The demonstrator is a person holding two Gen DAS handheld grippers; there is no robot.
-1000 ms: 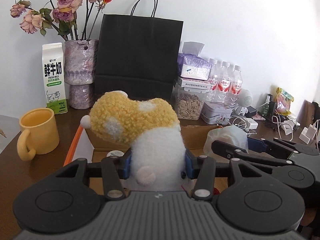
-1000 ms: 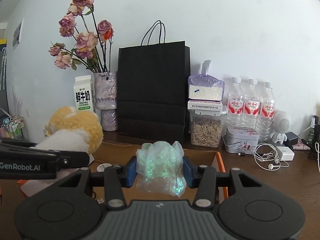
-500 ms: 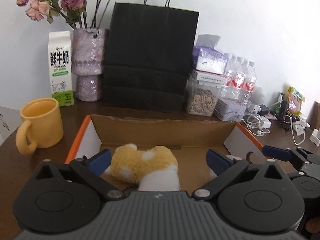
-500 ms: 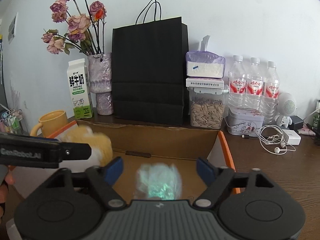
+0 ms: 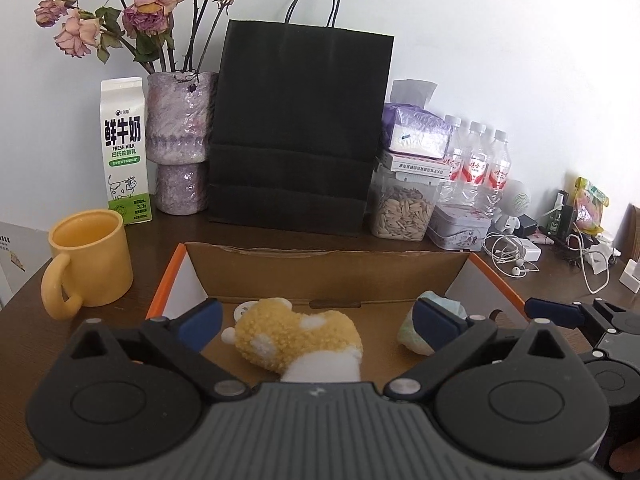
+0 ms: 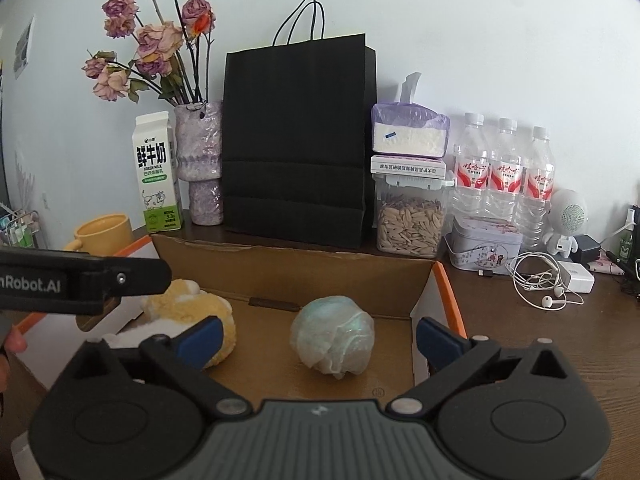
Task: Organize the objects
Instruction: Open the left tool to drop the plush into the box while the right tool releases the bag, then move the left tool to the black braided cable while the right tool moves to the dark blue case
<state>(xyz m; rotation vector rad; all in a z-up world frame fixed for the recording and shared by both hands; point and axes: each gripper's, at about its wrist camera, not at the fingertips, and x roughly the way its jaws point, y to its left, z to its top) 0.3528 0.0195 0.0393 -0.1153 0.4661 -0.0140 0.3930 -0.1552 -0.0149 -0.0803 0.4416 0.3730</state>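
- Left gripper (image 5: 316,322): jaws spread wide, blue pads far apart, holding nothing.
- Fuzzy yellow-and-white plush toy (image 5: 296,340) lies on the floor of the open brown cardboard box with orange-edged flaps (image 5: 328,272), between the left gripper's pads but touching neither; its white end is hidden under the gripper body.
- Right gripper (image 6: 318,336): also wide open, nothing gripped.
- Crumpled iridescent pale green plastic ball (image 6: 333,338) sits on the box floor (image 6: 280,276), centred in the gap between the right pads, clear of both.
- In the right wrist view the plush (image 6: 188,320) lies left of the ball, well apart from it, partly behind the left-hand blue pad; the left gripper's black arm crosses above it.
- In the left wrist view the ball (image 5: 430,328) is partly hidden behind the right-hand blue pad; the right gripper (image 5: 576,316) shows at the far right edge.
- Small white round disc (image 5: 245,311) on the box floor just behind the plush.
- Behind the box: yellow ceramic mug (image 5: 90,258) at left, green-and-white milk carton (image 5: 126,152), purple vase of dried roses (image 5: 180,140), black paper bag (image 5: 300,136), clear jar of seeds (image 5: 402,212), water bottles (image 5: 478,168).
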